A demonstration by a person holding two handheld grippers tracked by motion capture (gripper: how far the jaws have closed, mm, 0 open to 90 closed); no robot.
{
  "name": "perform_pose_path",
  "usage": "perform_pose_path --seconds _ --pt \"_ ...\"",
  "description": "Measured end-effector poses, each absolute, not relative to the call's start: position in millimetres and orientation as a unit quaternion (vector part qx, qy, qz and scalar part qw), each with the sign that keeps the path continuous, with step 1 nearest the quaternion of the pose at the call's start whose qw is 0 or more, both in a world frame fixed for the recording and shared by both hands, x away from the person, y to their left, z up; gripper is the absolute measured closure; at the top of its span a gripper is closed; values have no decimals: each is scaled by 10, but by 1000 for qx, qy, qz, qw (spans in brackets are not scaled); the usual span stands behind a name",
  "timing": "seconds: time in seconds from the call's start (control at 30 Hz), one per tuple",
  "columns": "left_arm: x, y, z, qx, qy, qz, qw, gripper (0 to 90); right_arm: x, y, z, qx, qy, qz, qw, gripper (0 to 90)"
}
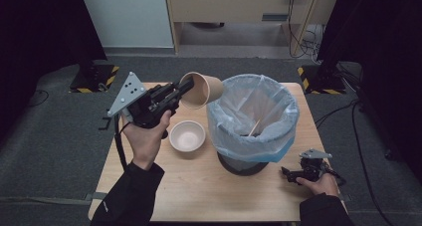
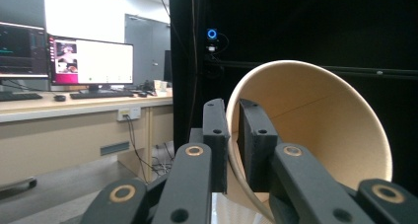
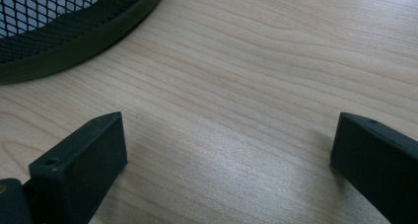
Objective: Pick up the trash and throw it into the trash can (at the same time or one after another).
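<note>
Main risk: the paper cup [image 1: 201, 89] is pinched by one thin wall only, so it could twist or slip out of the left gripper [image 1: 185, 88] before it clears the bin rim, and drop onto the wooden table [image 1: 199, 191] or into the small white bowl [image 1: 187, 136] sitting just below and left of it. Second risk: the cup bottom nudges the blue-white bag liner [image 1: 278, 146] and pulls it off the mesh wastebasket [image 1: 242, 164], or the cup lands on the rim and bounces back out. Left gripper is clamped on the cup rim; in the left gripper view one jaw sits inside the cup [image 2: 315, 130] mouth and one outside, wall squeezed between. Cup is lifted off the table, tipped on its side, mouth facing back toward the hand, base pointing at the bin, hanging just at the near-left edge of the liner, not yet over the opening. A thin wooden stick [image 1: 254, 128] already lies inside the bag. Right gripper [image 1: 293, 175] rests on the table beside the basket base [image 3: 64, 41], jaws spread wide, holding nothing.
</note>
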State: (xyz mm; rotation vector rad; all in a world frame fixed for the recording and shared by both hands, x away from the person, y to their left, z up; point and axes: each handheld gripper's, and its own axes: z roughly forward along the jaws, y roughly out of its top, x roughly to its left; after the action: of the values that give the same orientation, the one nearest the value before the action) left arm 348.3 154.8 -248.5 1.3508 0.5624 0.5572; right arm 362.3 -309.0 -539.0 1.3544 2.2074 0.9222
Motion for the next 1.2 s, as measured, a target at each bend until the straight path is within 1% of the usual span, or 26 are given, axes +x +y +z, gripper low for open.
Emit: perform_pose_path --seconds 0.5,0.63,1.07,1.13,1.2 --pt "3600 1153 -2505 624 242 227 708 821 3623 -3091 -5390 483 787 329 195 9" --pt "3664 986 -2534 633 240 218 703 821 3623 -3089 -5390 484 787 330 195 9" --pt "3840 682 -2655 663 246 197 679 817 3623 -3089 -5390 484 787 330 195 9" --pt "3870 660 -2676 668 247 193 675 809 3623 -3089 -5390 484 787 330 195 9" --pt "3892 644 -2692 672 246 192 672 756 3623 -3089 -5390 484 787 330 195 9"
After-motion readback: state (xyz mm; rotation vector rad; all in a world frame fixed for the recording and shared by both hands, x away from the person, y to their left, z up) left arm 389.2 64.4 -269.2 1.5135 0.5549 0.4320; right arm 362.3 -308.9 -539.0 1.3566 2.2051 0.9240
